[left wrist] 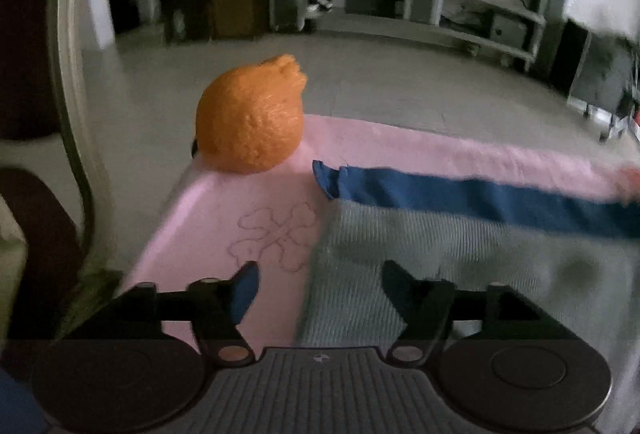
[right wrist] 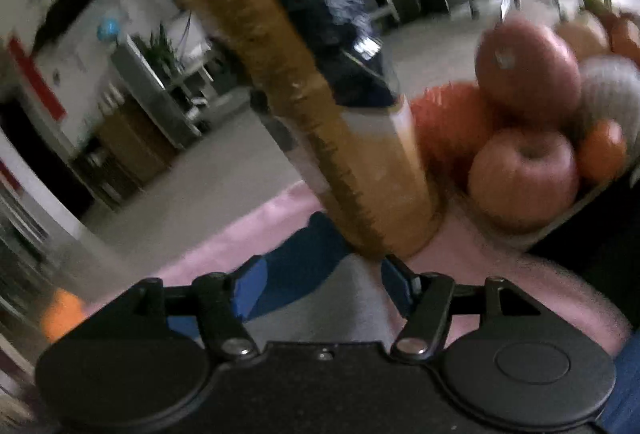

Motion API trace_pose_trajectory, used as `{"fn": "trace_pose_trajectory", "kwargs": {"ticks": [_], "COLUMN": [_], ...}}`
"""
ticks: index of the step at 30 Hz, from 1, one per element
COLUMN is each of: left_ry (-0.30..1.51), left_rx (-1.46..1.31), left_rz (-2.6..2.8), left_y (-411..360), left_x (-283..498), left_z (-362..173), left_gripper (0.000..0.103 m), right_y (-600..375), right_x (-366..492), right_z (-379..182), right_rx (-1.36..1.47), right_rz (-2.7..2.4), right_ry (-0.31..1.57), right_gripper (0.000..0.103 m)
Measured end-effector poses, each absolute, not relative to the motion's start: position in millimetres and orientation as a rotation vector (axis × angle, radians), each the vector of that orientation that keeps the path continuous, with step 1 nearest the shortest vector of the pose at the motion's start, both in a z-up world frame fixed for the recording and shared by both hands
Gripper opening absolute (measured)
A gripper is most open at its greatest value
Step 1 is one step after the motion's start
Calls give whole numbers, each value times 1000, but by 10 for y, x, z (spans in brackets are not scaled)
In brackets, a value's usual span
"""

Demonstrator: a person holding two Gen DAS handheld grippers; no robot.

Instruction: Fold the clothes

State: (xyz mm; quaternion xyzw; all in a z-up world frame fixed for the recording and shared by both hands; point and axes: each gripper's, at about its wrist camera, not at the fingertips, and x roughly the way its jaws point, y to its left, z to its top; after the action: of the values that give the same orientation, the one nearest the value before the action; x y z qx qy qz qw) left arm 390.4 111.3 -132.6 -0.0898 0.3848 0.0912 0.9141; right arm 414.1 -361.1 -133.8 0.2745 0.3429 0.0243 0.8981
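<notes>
1. Clothes are seen spread on a pink cloth point(left wrist: 224, 209) that covers the table: a pale grey-green knitted garment point(left wrist: 460, 266) lies flat, and a blue garment point(left wrist: 480, 197) lies along its far edge, touching it.
2. The left gripper point(left wrist: 318, 288) is held low over the near left edge of the knitted garment, with its jaws wide apart and nothing between them; one fingertip is over the pink cloth, the other over the knit.
3. An embroidered outline of a flower point(left wrist: 276, 236) is seen on the pink cloth just left of the knitted garment.
4. An orange fruit point(left wrist: 252, 115) is set at the far left corner of the table, well apart from the clothes.
5. The right gripper point(right wrist: 320, 284) is likewise spread wide and holds nothing; the blue garment point(right wrist: 296, 274) and a strip of the grey knit point(right wrist: 344, 314) are seen between its fingers, though contact with the cloth cannot be told because of blur.
6. A tall bottle of amber liquid point(right wrist: 384, 173), partly covered by a fuzzy brown strip point(right wrist: 272, 73), stands just beyond the right gripper.
7. A tray point(right wrist: 568, 213) of apples point(right wrist: 524, 177) and other fruit is placed to the right of the bottle.
</notes>
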Motion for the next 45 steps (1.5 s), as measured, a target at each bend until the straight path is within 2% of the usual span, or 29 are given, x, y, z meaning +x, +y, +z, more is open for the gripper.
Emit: {"fn": "trace_pose_trajectory", "kwargs": {"ticks": [2, 5, 7, 8, 12, 16, 19, 20, 21, 23, 29, 30, 31, 32, 33, 34, 36, 41, 42, 44, 45], "left_ry": [806, 839, 868, 883, 876, 830, 788, 772, 756, 721, 767, 770, 778, 787, 788, 781, 790, 855, 873, 893, 886], "left_rx": [-270, -305, -292, -285, -226, -95, 18, 58, 99, 182, 186, 142, 92, 46, 10, -17, -112, -223, -224, -231, -238], "left_rz": [169, 135, 126, 123, 116, 138, 180, 199, 219, 291, 397, 365, 329, 296, 289, 286, 216, 143, 143, 152, 152], "left_y": [1231, 1259, 1233, 1220, 1140, 1014, 886, 836, 786, 706, 957, 984, 1013, 1041, 1054, 1067, 1132, 1177, 1164, 1134, 1128], "left_x": [4024, 4219, 4327, 4367, 4380, 4326, 4287, 4275, 4263, 4249, 4253, 4207, 4168, 4155, 4144, 4150, 4198, 4401, 4434, 4438, 4405], "left_z": [-1340, -1387, -1435, -1461, -1522, -1517, -1517, -1519, -1520, -1534, -1642, -1599, -1552, -1515, -1470, -1420, -1358, -1391, -1443, -1530, -1549], "left_gripper": [68, 59, 51, 48, 43, 21, 16, 16, 15, 1, 2, 9, 24, 30, 36, 48, 57, 57, 52, 49, 39], "right_y": [-3658, -3637, -3617, -3598, -3580, -3460, -3323, -3277, -3231, -3139, -2910, -2935, -2972, -3019, -3071, -3109, -3180, -3360, -3389, -3421, -3435], "right_x": [4187, 4230, 4258, 4276, 4288, 4283, 4286, 4287, 4288, 4290, 4299, 4300, 4301, 4300, 4292, 4267, 4220, 4212, 4224, 4263, 4284], "right_z": [-1425, -1519, -1578, -1597, -1618, -1621, -1621, -1622, -1622, -1622, -1664, -1699, -1699, -1665, -1618, -1572, -1515, -1548, -1571, -1625, -1652], "right_rx": [620, 622, 618, 607, 579, 490, 396, 365, 334, 271, 105, 108, 123, 152, 193, 243, 333, 495, 520, 547, 558], "right_rz": [63, 68, 70, 64, 42, 20, 2, -4, -10, -22, -58, -53, -45, -41, -31, -15, 8, 22, 25, 25, 25], "right_ry": [728, 740, 747, 746, 732, 720, 713, 711, 708, 702, 704, 713, 718, 732, 744, 749, 754, 767, 774, 787, 794], "right_gripper": [62, 61, 49, 48, 49, 52, 50, 46, 23, 18, 16, 18, 20, 21, 26, 38, 45, 45, 45, 45, 45]}}
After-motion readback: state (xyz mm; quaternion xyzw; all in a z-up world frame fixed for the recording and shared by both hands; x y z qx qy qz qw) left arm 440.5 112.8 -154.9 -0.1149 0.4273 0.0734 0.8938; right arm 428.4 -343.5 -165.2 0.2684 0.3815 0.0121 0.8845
